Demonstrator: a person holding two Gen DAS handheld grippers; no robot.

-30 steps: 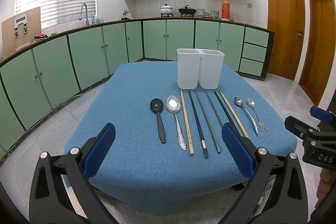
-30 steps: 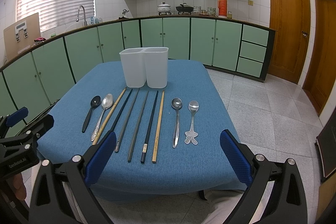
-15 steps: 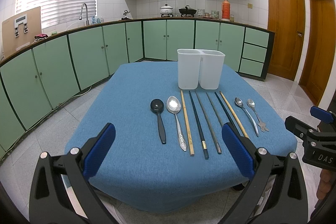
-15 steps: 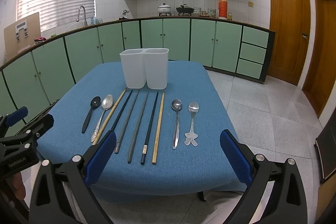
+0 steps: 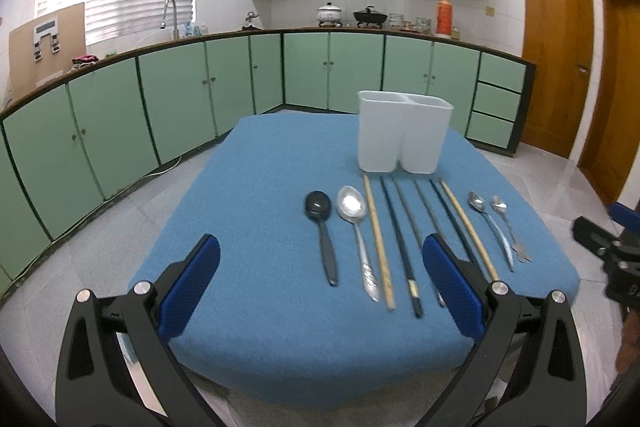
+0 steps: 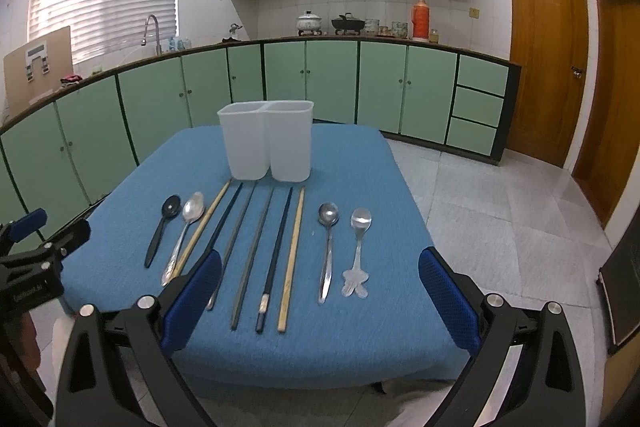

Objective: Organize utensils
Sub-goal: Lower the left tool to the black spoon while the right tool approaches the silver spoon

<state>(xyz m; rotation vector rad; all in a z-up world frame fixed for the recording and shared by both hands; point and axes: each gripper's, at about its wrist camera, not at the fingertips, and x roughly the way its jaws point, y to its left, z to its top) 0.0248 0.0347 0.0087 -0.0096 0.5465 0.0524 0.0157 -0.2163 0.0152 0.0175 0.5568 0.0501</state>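
A white two-compartment holder (image 5: pixel 404 137) (image 6: pixel 266 145) stands at the far side of the blue table (image 5: pixel 260 207) (image 6: pixel 360 167). In front of it lie in a row a black spoon (image 5: pixel 322 227) (image 6: pixel 162 229), a large metal spoon (image 5: pixel 356 227) (image 6: pixel 186 233), several chopsticks (image 5: pixel 396 231) (image 6: pixel 256 247), light wooden and dark, and two small metal spoons (image 5: pixel 490 225) (image 6: pixel 328 247). My left gripper (image 5: pixel 320 287) is open and empty above the near table edge. My right gripper (image 6: pixel 320 297) is open and empty, over the handle ends.
Green kitchen cabinets (image 5: pixel 160 107) curve along the left and back. Wooden doors (image 6: pixel 544 67) stand at the right. Tiled floor (image 6: pixel 500 219) surrounds the table. Each gripper shows at the other view's edge: the right one (image 5: pixel 608 251), the left one (image 6: pixel 36 267).
Both grippers have moved slightly forward toward the table. The utensils and holder have not moved.
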